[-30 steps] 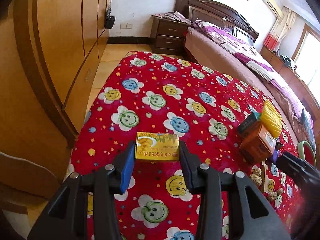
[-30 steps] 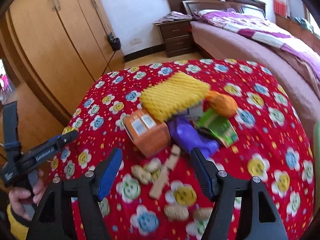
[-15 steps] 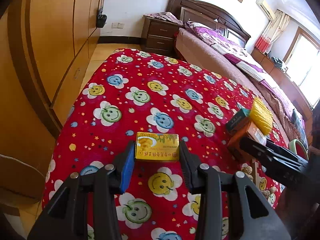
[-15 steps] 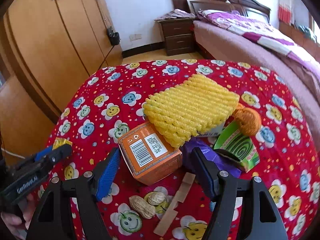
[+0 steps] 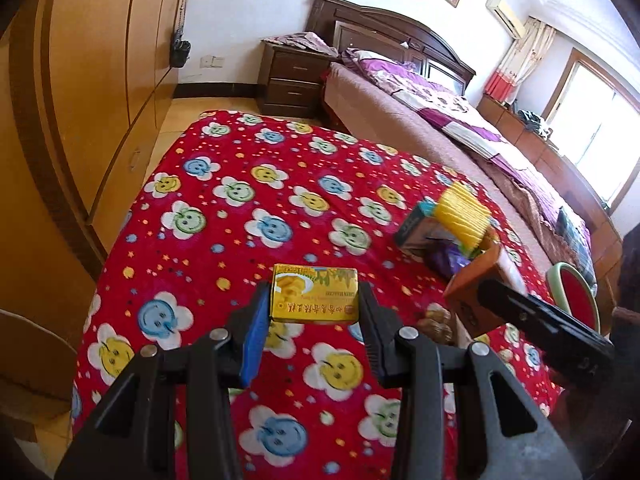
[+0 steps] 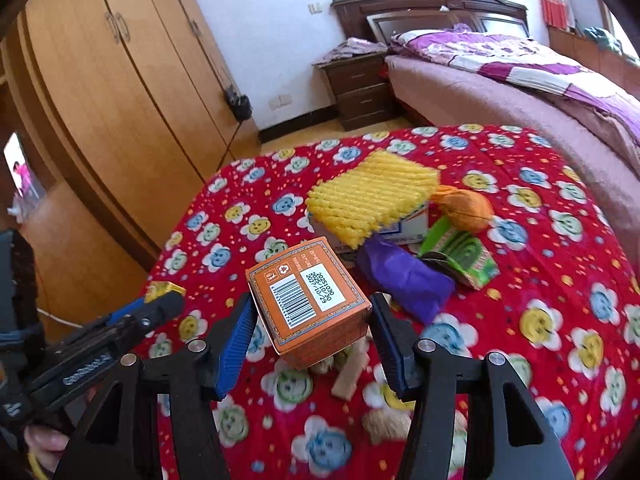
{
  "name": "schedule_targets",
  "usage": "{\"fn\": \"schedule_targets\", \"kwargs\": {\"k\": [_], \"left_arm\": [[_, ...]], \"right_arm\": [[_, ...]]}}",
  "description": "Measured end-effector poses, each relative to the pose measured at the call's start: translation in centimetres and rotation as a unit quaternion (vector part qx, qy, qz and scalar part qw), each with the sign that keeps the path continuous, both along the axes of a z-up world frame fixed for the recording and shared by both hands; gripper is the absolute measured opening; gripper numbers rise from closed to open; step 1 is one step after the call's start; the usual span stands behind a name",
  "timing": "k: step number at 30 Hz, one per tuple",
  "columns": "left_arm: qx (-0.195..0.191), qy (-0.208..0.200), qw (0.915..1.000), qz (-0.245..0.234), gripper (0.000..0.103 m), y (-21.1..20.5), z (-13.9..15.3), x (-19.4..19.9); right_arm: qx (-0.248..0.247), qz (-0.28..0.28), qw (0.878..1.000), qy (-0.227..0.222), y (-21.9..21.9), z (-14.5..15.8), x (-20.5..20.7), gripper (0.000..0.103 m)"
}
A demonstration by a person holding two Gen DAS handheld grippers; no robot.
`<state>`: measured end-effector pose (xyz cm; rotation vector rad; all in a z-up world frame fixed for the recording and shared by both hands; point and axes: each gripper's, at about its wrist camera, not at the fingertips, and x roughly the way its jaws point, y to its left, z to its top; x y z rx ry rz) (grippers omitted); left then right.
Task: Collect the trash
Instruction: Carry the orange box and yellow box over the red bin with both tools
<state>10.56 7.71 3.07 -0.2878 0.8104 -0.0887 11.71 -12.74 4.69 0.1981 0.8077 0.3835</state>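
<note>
A yellow box [image 5: 316, 300] hangs over the red smiley-flower cloth [image 5: 248, 216], with my left gripper [image 5: 314, 286] shut on its sides. My right gripper [image 6: 312, 300] is shut on an orange carton [image 6: 308, 292], which is tilted and raised over peanuts [image 6: 384, 420] and a wooden stick [image 6: 352, 372]. Beyond it lies a heap: a yellow foam net [image 6: 372, 196] on a white box [image 6: 408, 224], an orange fruit [image 6: 464, 206], a purple wrapper [image 6: 404, 276] and a green packet [image 6: 460, 252]. The left gripper [image 6: 160, 308] shows at the lower left of the right wrist view.
A wooden wardrobe [image 5: 100, 92] runs along the left of the cloth-covered surface. A bed [image 6: 500, 80] and a nightstand [image 5: 292, 80] stand behind. A green-rimmed red round thing [image 5: 572, 292] sits off the right edge. Much of the cloth on the left side is bare.
My right gripper moved in over the peanuts, closed on the orange carton and tipped it up. The left gripper drew back and rose a little with the yellow box.
</note>
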Motion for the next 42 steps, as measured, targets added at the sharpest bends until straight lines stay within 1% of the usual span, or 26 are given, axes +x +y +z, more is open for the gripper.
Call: {"fn": "schedule_targets", "kwargs": {"k": [4,12,20,27,30,34,37,42], "left_arm": [[-0.014,0.001,0.9999,-0.007,0.043,-0.9,0.2,-0.8],[-0.026,-0.003,0.9993,-0.025,0.042,-3.1,0.9,-2.3],[-0.033,-0.005,0.9985,-0.044,0.043,-5.6,1.7,-4.2],[-0.03,-0.016,0.9974,-0.063,0.043,-8.1,3.2,-5.2],[-0.033,-0.019,0.9965,-0.074,0.043,-9.4,3.9,-5.5],[-0.052,-0.021,0.994,-0.094,0.043,-10.6,4.3,-5.6],[-0.056,-0.021,0.9928,-0.104,0.043,-11.6,4.6,-5.6],[-0.068,-0.023,0.9887,-0.131,0.043,-13.6,4.9,-5.4]], "right_arm": [[0.021,-0.014,1.0,-0.008,-2.1,1.0,-1.7,0.059],[0.05,-0.05,0.997,-0.026,-6.2,2.5,-5.1,0.059],[0.061,-0.09,0.994,-0.034,-10.2,2.9,-8.5,0.059],[0.046,-0.125,0.991,-0.025,-13.4,2.7,-10.3,0.059],[0.055,-0.139,0.988,-0.028,-14.9,2.8,-11.1,0.059],[0.062,-0.162,0.984,-0.038,-17.2,3.0,-12.2,0.059],[0.069,-0.18,0.98,-0.044,-18.9,3.3,-12.9,0.059],[0.075,-0.206,0.974,-0.057,-21.4,3.6,-14.3,0.059]]}}
